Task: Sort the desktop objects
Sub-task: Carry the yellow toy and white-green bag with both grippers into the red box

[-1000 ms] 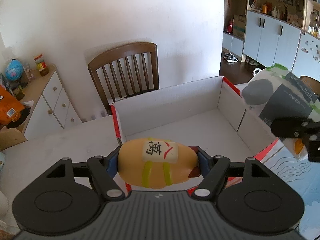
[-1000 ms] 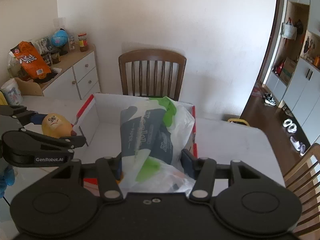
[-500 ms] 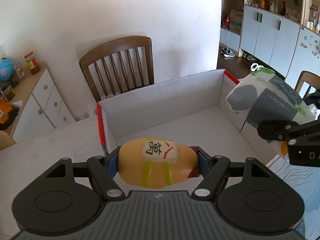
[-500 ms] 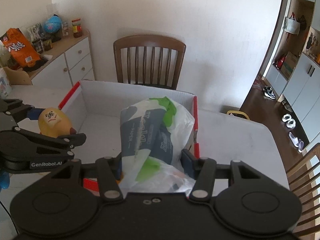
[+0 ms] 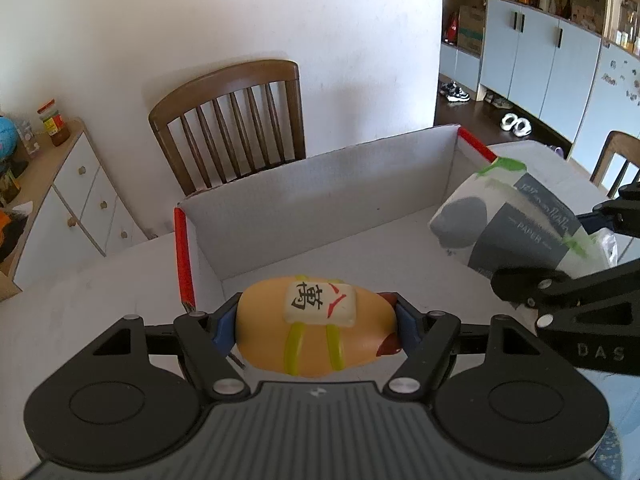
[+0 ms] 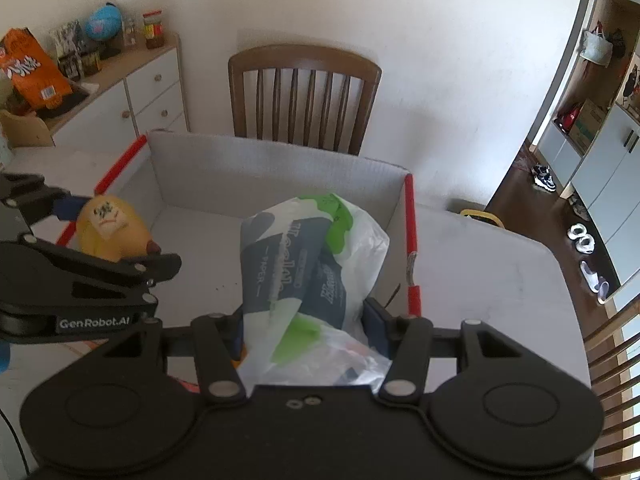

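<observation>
Left hand-held gripper (image 5: 316, 330) has its blue pads clamped on either side of a yellow toy (image 5: 314, 332) with a white tile on top, holding it just over the near wall of the open cardboard box (image 5: 320, 192). Right hand-held gripper (image 6: 304, 326) is squeezing a tissue pack (image 6: 308, 268) in grey, white and green plastic, up above the box floor on the right side. The box sits on the white bench (image 6: 480, 264), red tape along its side rims, a wooden chair (image 6: 304, 92) right behind it.

Bare box floor (image 5: 360, 248) (walls (image 5: 320, 184) around)
</observation>
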The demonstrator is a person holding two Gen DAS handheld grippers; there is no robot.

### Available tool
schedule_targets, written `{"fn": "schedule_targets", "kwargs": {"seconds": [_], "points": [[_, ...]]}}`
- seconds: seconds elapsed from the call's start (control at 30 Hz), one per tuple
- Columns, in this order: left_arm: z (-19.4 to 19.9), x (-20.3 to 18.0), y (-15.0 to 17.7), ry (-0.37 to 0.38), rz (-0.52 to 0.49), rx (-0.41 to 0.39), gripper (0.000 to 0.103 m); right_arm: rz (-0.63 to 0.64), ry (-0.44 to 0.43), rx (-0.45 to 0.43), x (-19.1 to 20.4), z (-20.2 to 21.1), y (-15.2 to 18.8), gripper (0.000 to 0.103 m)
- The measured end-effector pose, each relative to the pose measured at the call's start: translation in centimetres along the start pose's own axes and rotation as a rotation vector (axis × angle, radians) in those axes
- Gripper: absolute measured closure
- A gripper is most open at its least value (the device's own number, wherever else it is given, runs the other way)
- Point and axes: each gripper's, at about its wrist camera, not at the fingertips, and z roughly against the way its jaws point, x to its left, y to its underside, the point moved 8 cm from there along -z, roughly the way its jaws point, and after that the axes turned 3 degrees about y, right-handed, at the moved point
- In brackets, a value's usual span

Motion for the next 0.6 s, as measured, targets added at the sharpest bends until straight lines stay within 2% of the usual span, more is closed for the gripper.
{"fn": "schedule_targets", "kwargs": {"seconds": [0.6], "points": [[-3.8, 0.5, 0.6, -0.001, -0.059, 0.108, 0.029, 0.008, -0.012, 0.107, 1.5, -4.1, 1.3, 0.048]]}}
